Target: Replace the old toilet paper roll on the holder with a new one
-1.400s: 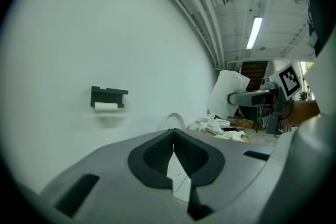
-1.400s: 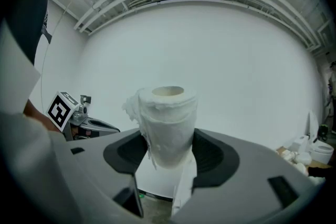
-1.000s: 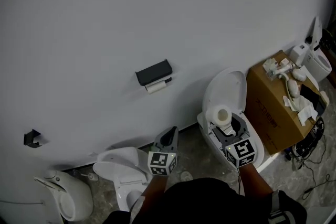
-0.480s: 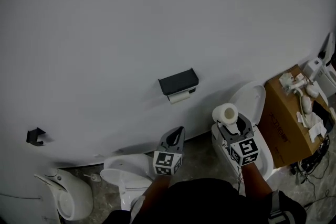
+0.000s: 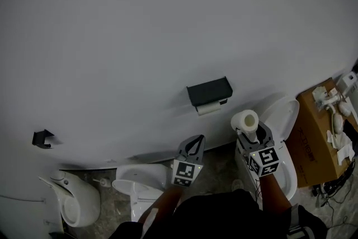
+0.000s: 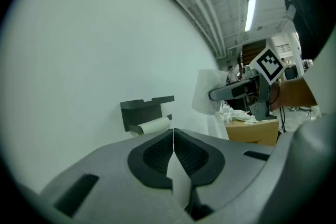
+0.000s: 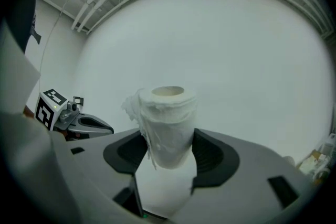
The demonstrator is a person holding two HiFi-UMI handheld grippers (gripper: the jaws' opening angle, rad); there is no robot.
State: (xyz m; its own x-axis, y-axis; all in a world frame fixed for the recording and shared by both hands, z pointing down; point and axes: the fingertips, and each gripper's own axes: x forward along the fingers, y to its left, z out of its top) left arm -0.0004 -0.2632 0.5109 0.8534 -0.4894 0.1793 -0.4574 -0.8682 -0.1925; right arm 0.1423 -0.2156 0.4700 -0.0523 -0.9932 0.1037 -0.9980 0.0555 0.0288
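A new roll (image 5: 245, 120) held upright near the holder (image 5: 209, 91)
The new roll is grasped by the fingers of the right gripper (image 5: 251, 131), below and right of the holder, under which the old roll (image 5: 208, 108) is hung. The left gripper (image 5: 196, 143) is clenched, empty. Bare wall (image 5: 168, 19) surrounds the holder; white clutter is heaped on a cardboard box (image 5: 311, 138).

Cardboard box (image 5: 314, 145) beside an open-lidded toilet (image 5: 283, 118), a second toilet (image 5: 132, 191) further left, small black wall bracket (image 5: 43, 137)
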